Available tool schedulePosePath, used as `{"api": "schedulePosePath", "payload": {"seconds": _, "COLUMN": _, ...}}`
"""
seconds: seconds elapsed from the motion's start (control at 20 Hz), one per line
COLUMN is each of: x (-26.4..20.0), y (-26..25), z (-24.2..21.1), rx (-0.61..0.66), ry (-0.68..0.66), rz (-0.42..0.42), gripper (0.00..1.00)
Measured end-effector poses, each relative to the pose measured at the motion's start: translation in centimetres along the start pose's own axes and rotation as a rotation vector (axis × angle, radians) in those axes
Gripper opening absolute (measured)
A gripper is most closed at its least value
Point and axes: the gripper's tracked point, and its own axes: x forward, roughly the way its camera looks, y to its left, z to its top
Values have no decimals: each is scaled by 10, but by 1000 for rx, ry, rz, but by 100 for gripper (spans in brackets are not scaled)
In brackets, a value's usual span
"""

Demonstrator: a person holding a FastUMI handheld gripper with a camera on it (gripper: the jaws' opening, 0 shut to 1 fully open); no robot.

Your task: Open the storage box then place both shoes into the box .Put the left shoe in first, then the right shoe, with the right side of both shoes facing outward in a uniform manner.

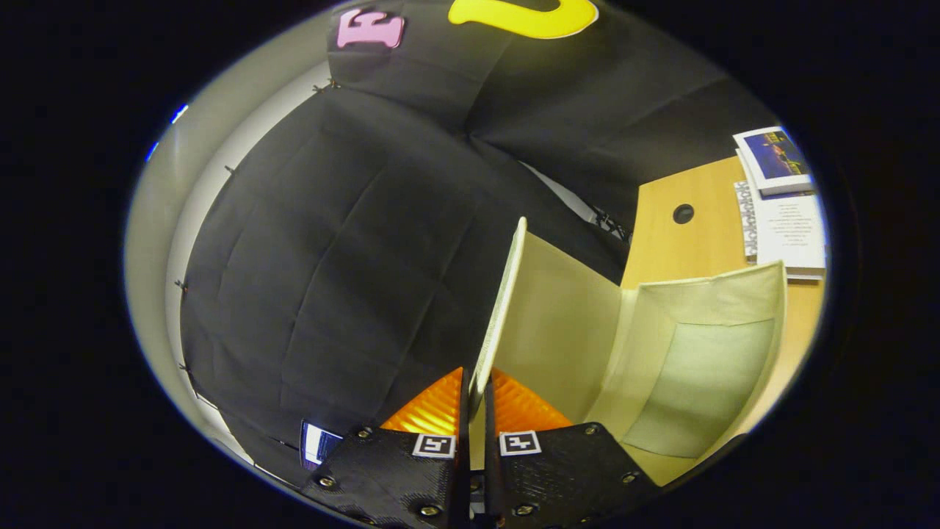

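Note:
My gripper (pixel 477 389) is shut on the thin cream lid (pixel 503 294) of the storage box, with both fingers pressed on its edge. The lid is lifted and seen edge-on, rising straight ahead from between the fingers. To the right of the lid the cream fabric box (pixel 690 353) stands open, and its pale inner walls show with nothing visible inside.
The box sits on a light wooden table (pixel 698 235) with a round cable hole (pixel 683 214). A stack of booklets and a printed sheet (pixel 782 198) lies beyond the box at the right. Black cloth wall hangs to the left and ahead.

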Motion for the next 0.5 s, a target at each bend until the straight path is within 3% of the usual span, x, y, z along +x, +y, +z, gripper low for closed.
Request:
{"api": "schedulePosePath", "payload": {"seconds": 0.3, "x": 47, "y": 10, "z": -9, "rx": -24, "ry": 21, "rz": -18, "gripper": 11}}
{"api": "schedulePosePath", "payload": {"seconds": 0.5, "x": 54, "y": -2, "z": -18, "rx": -109, "ry": 68, "rz": -83, "gripper": 68}}
